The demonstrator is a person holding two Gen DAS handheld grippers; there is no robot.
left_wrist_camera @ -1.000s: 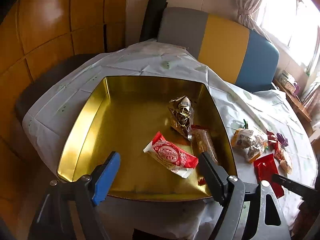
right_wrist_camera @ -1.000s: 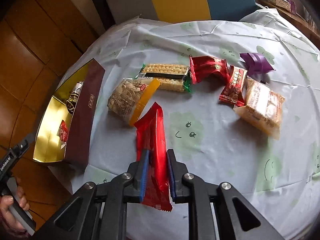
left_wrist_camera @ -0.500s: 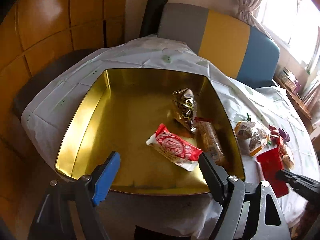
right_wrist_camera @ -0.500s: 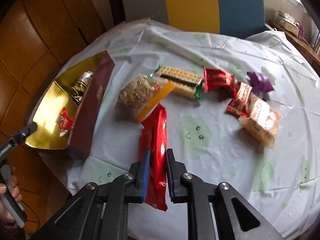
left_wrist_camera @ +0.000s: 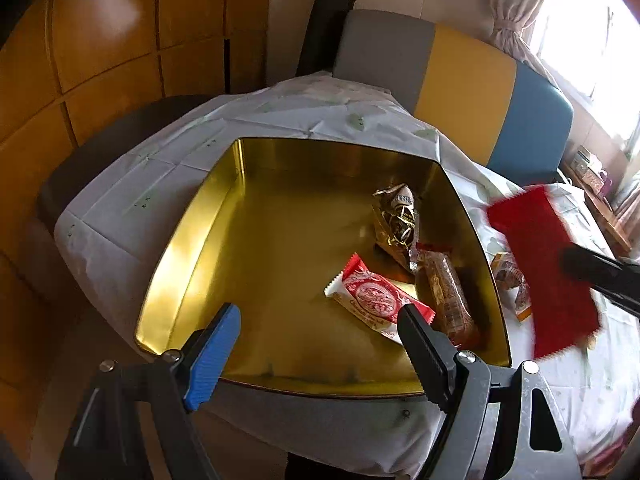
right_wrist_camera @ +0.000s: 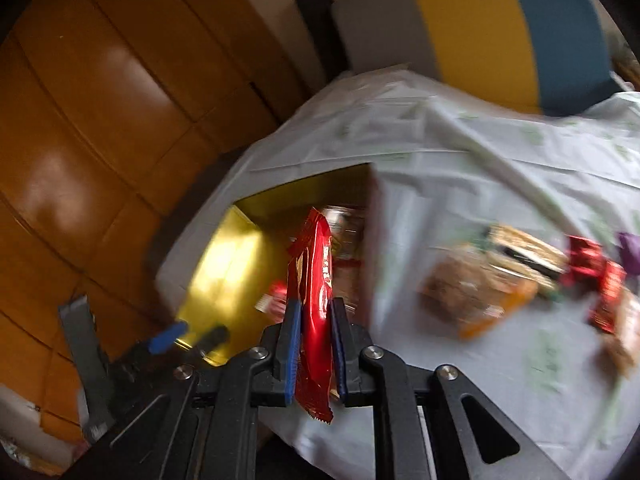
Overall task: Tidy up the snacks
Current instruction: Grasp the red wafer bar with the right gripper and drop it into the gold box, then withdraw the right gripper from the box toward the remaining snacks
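Observation:
A gold tin [left_wrist_camera: 188, 240] sits at the table's near-left edge; it also shows in the right wrist view [right_wrist_camera: 224, 256]. It holds a red-and-white wafer pack [left_wrist_camera: 372, 300], a brown cake bar [left_wrist_camera: 448, 292] and a gold foil snack [left_wrist_camera: 396, 220]. My left gripper [left_wrist_camera: 316, 332] is open and empty, hovering at the tin's near rim. My right gripper [right_wrist_camera: 314, 312] is shut on a long red packet [right_wrist_camera: 316, 280], held in the air beside the tin's right wall; the packet also shows in the left wrist view [left_wrist_camera: 540, 264].
Several loose snacks lie on the white tablecloth [right_wrist_camera: 500, 152] to the right of the tin: a nut pack [right_wrist_camera: 468, 296], a cracker pack [right_wrist_camera: 524, 248], red packets [right_wrist_camera: 584, 260]. A grey, yellow and blue bench back [left_wrist_camera: 460, 68] stands behind. Wooden panels [left_wrist_camera: 100, 40] are on the left.
My right gripper lifted the red packet off the table and swung it left toward the tin. My left gripper stayed open and edged closer to the tin.

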